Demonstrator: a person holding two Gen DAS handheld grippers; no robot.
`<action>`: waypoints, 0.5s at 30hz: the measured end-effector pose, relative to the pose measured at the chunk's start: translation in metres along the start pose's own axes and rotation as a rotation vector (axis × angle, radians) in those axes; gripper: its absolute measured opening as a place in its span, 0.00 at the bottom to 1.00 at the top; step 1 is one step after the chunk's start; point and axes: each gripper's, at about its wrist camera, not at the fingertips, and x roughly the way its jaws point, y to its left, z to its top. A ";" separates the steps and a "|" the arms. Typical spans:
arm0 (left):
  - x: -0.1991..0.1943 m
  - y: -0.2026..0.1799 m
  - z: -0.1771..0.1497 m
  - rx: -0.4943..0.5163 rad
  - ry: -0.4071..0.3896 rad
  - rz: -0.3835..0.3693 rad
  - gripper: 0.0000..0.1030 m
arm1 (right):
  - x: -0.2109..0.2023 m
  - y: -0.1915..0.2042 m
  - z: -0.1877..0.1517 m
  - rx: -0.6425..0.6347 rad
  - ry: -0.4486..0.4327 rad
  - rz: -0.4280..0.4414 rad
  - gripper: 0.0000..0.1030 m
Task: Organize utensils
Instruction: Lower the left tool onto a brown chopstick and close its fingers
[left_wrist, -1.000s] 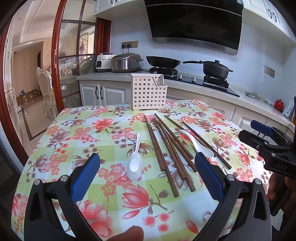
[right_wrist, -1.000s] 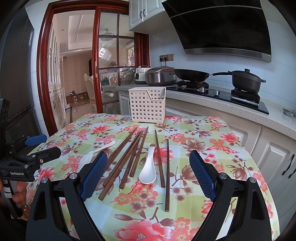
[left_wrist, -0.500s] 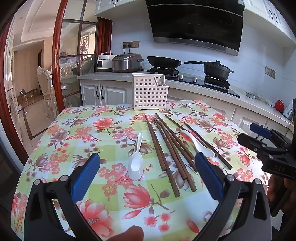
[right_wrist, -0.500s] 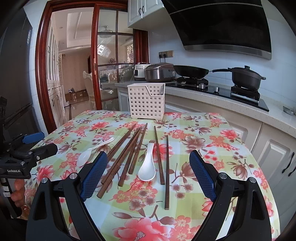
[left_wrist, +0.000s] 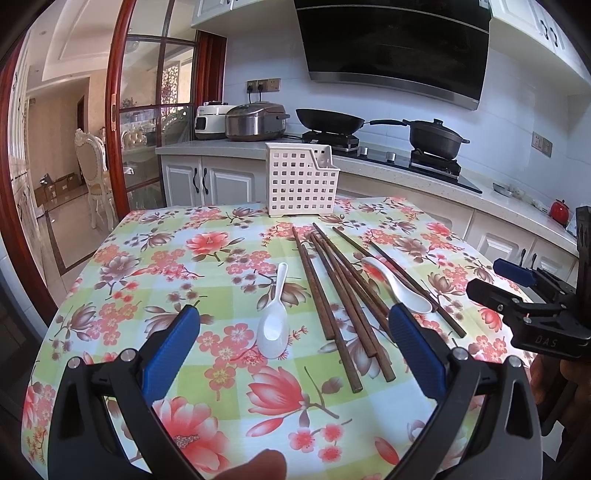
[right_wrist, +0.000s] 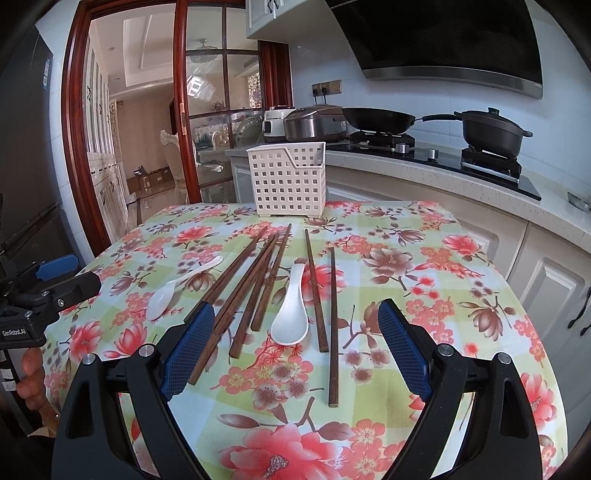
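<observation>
left gripper (left_wrist: 291, 339): spread, empty | right gripper (right_wrist: 295, 345): spread, empty | table (right_wrist: 436, 229): chopsticks (right_wrist: 258, 280), two spoons (right_wrist: 291, 314), basket (right_wrist: 287, 179)

My glossy white ceramic-looking spoon (right_wrist: 291, 320) lies by matt brown wooden chopsticks (right_wrist: 255, 280) on the smooth floral tablecloth (right_wrist: 406, 266); perforated white plastic basket (right_wrist: 287, 179) behind.

White perforated caddy (right_wrist: 287, 180) upright at the table's far edge, dark wooden chopsticks (right_wrist: 255, 280) fanned flat before it, perhaps eight, two white spoons (right_wrist: 291, 314) (right_wrist: 173, 288) lying among them, bowls nearest.
</observation>
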 end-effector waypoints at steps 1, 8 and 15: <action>0.000 0.000 0.000 -0.001 0.000 0.000 0.96 | 0.000 0.000 0.000 0.001 0.003 0.003 0.82; 0.013 0.008 0.009 -0.010 0.061 -0.012 0.96 | 0.028 -0.016 0.010 0.070 0.162 0.038 0.82; 0.051 0.019 0.028 -0.023 0.156 -0.069 0.73 | 0.069 -0.039 0.024 0.002 0.256 -0.040 0.82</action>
